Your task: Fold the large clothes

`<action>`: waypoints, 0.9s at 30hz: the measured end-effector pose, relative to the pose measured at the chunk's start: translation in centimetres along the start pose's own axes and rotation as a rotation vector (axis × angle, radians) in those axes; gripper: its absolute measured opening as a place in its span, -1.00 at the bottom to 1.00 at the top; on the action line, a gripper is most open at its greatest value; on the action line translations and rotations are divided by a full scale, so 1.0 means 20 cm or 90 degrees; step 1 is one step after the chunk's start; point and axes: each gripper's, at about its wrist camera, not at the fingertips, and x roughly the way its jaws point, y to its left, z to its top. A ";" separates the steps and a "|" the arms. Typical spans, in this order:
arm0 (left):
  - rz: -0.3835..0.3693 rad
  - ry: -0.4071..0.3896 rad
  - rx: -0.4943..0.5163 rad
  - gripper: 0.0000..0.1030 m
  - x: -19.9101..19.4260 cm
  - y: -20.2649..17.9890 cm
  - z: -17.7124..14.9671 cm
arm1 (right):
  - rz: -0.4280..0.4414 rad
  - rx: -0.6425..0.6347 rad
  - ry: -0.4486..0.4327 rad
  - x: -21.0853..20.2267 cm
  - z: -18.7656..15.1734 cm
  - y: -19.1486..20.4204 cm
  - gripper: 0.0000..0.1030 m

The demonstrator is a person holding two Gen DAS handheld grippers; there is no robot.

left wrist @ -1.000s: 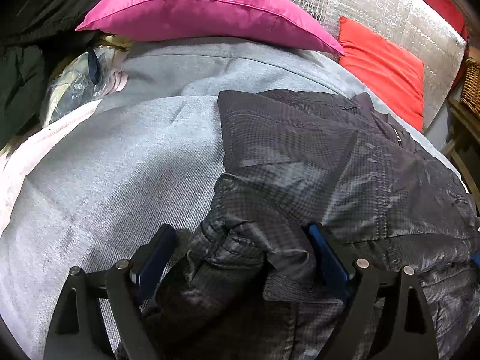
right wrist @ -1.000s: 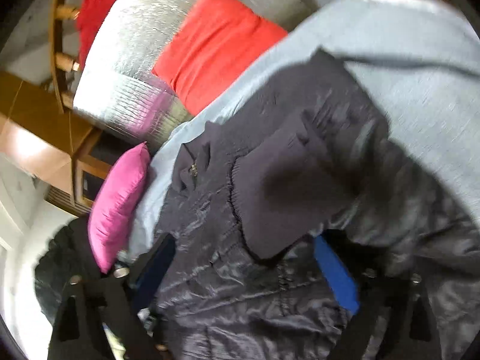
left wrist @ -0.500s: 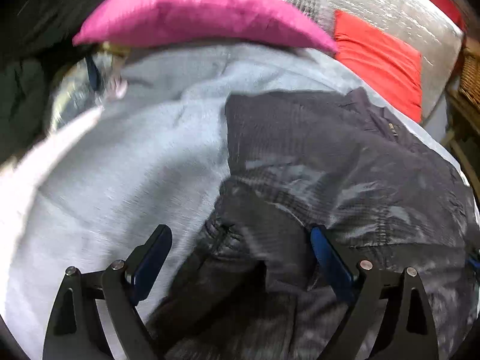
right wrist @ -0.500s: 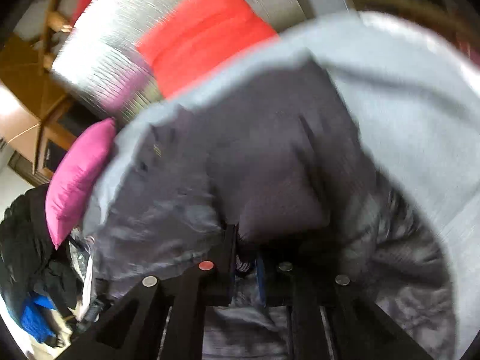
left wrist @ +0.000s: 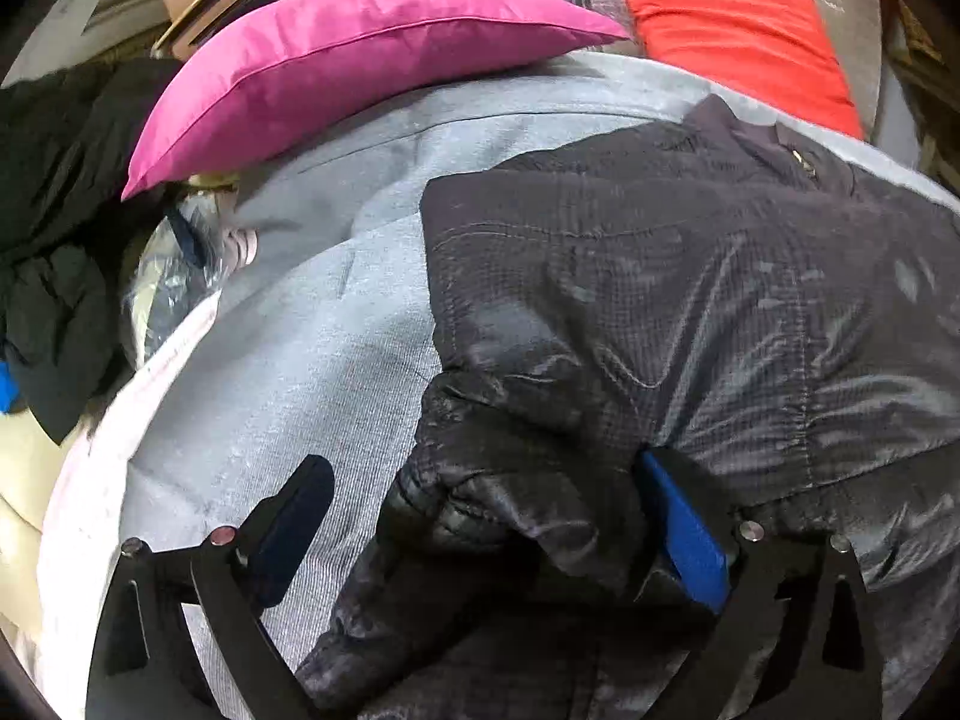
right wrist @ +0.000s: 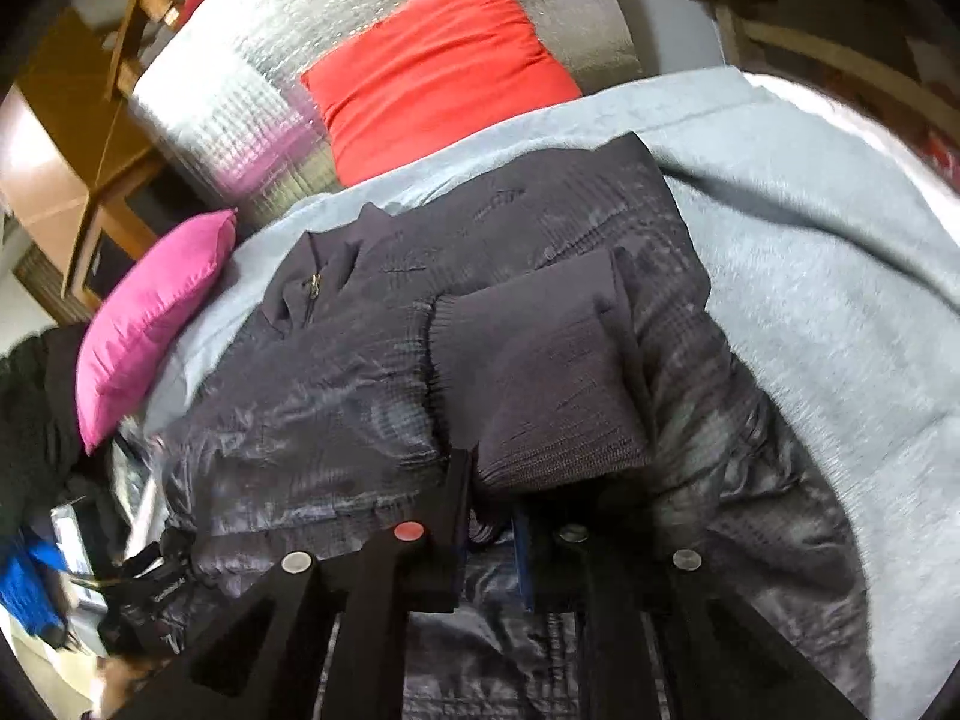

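Observation:
A dark quilted jacket (left wrist: pixel 660 276) lies on a grey bed cover (left wrist: pixel 288 372), its collar and zip toward the pillows. My left gripper (left wrist: pixel 480 516) is open, and a bunched part of the jacket lies between its wide-apart fingers. In the right wrist view the jacket (right wrist: pixel 336 396) has a ribbed cuff (right wrist: pixel 540 384) folded over its front. My right gripper (right wrist: pixel 489 516) is shut on jacket fabric just below that cuff.
A pink pillow (left wrist: pixel 360 60) and a red pillow (left wrist: pixel 738 30) lean on a silver padded headboard (right wrist: pixel 240 96). Dark clothes (left wrist: pixel 54 210) and plastic-wrapped items (left wrist: pixel 174 264) pile up at the left of the bed. The grey cover (right wrist: pixel 840 300) stretches to the right.
My right gripper has closed on the jacket fabric under the cuff; it was open a second ago. My left gripper stayed open and shifted slightly along the jacket.

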 end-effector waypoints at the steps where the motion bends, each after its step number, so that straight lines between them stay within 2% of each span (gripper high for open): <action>1: -0.003 0.005 0.003 0.96 0.00 0.00 0.01 | -0.005 -0.011 0.001 0.01 0.00 0.00 -0.71; 3: -0.020 0.010 0.001 0.96 0.01 0.03 0.02 | -0.005 -0.013 0.007 0.02 0.00 -0.01 -0.70; 6: -0.063 0.018 -0.048 0.95 -0.03 0.13 0.05 | 0.003 -0.008 0.012 0.01 0.00 -0.03 -0.63; 8: -0.073 -0.027 -0.094 0.94 -0.13 0.21 0.06 | 0.014 0.006 0.020 -0.01 0.01 -0.05 -0.52; 10: -0.067 -0.082 -0.106 0.94 -0.22 0.23 0.08 | 0.016 0.013 0.023 -0.06 0.02 -0.07 -0.42; 13: -0.065 -0.124 -0.089 0.94 -0.30 0.20 0.12 | -0.013 -0.014 0.008 -0.19 0.01 -0.07 -0.39; 15: -0.069 -0.135 -0.067 0.94 -0.31 0.12 0.15 | -0.028 -0.003 -0.021 -0.29 0.02 -0.09 -0.39; 18: -0.077 -0.128 -0.031 0.94 -0.27 -0.01 0.17 | 0.016 -0.002 -0.066 -0.38 0.07 -0.03 -0.35; 19: -0.079 -0.117 -0.015 0.94 -0.24 -0.07 0.18 | 0.055 -0.020 -0.075 -0.38 0.10 0.04 -0.33; 21: -0.071 -0.084 0.008 0.94 -0.19 -0.15 0.15 | 0.104 -0.049 -0.068 -0.32 0.15 0.14 0.07; 22: -0.063 -0.055 0.022 0.94 -0.13 -0.19 0.12 | 0.125 -0.065 -0.067 -0.27 0.16 0.18 0.36; 23: -0.061 -0.039 0.028 0.94 -0.10 -0.20 0.10 | 0.134 -0.078 -0.057 -0.19 0.18 0.22 0.37; 25: -0.056 -0.056 0.025 0.96 -0.09 -0.21 0.07 | 0.117 -0.069 -0.011 -0.03 0.18 0.20 0.37; 27: -0.049 -0.058 0.036 0.96 -0.09 -0.23 0.06 | 0.058 -0.051 0.046 0.16 0.15 0.11 0.36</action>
